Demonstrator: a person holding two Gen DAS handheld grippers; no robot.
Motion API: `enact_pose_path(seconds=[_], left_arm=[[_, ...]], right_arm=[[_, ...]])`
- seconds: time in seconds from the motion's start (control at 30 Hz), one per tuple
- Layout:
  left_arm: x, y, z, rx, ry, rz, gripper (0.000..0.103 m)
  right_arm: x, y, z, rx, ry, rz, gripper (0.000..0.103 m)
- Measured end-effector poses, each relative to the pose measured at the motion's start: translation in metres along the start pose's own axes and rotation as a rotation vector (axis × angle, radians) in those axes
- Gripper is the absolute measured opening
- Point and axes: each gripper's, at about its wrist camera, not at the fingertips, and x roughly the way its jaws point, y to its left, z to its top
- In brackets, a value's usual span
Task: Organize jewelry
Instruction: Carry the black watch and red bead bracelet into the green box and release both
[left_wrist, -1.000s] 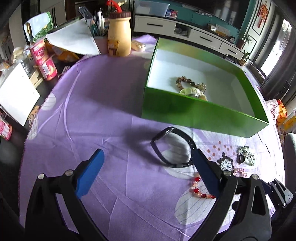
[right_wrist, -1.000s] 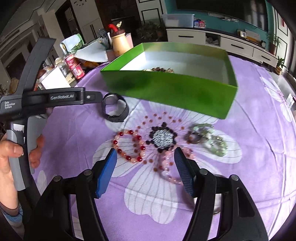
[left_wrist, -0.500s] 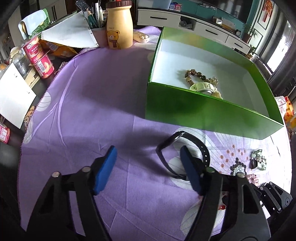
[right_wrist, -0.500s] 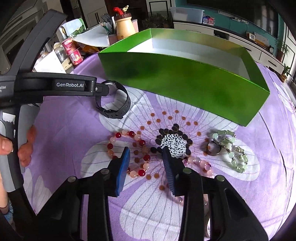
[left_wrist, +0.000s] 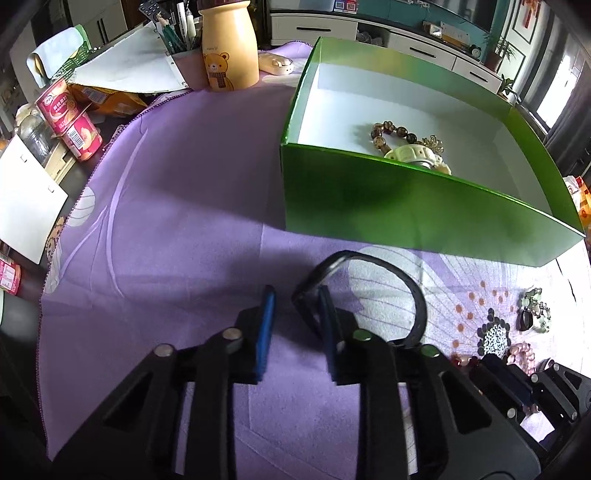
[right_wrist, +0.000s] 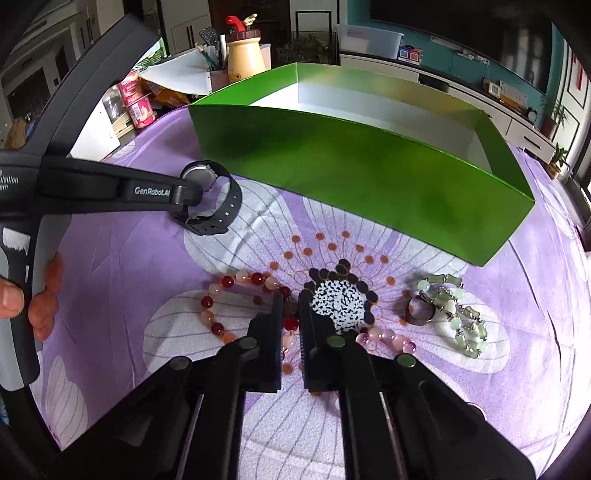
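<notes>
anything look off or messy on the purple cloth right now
Nothing damaged or spilled. Loose pieces lie outside the green box: a red-and-pink bead bracelet, a pale green bead strand tangled beside a dark ring, and a black wristwatch.

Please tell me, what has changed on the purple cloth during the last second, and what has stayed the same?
Both grippers narrowed from wide open. The left gripper closed on the black watch, its fingers now pinching the watch's case. The right gripper moved forward and closed around the red and pink bead bracelet. The green box, the ring and the pale green bracelet stayed in place.
</notes>
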Motion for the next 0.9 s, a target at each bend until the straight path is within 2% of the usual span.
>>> enact_pose_path(seconds=[0.2, 0.57, 0.9], left_arm=[[-0.009, 0.003, -0.003, -0.007, -0.021, -0.017, 0.011], [-0.052, -0.001, -0.009, 0.035, -0.1, -0.038, 0.011], [-0.088, -0.015, 0.012, 0.071, -0.17, -0.075, 0.011]], right_arm=[[-0.013, -0.004, 0.001, 0.029, -0.031, 0.008, 0.007], [-0.061, -0.015, 0.01, 0.049, -0.142, -0.015, 0.007], [-0.095, -0.033, 0.031, 0.068, -0.231, -0.063, 0.007]])
